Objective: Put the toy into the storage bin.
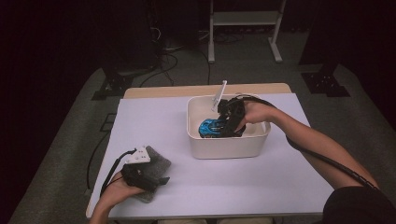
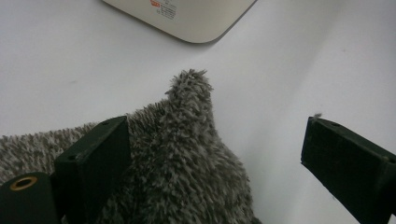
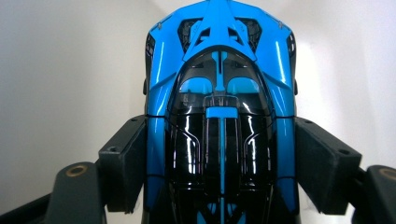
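Now the right gripper, at frame centre, pinches the car by glossy sides, so it may slip into the bin.

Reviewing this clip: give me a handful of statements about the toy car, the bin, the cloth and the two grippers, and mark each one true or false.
1. The right gripper has its jaws on the two sides of the blue and black toy car. True.
2. The toy car is out on the table, beside the bin. False: in the high view it is inside the white bin, with the right gripper reaching in.
3. The left gripper is clamped shut on the grey cloth. False: its jaws stand wide apart, the cloth lying against one jaw only.
4. The grey cloth lies on the table, outside the bin. True.
5. The bin is dark red. False: it is white.
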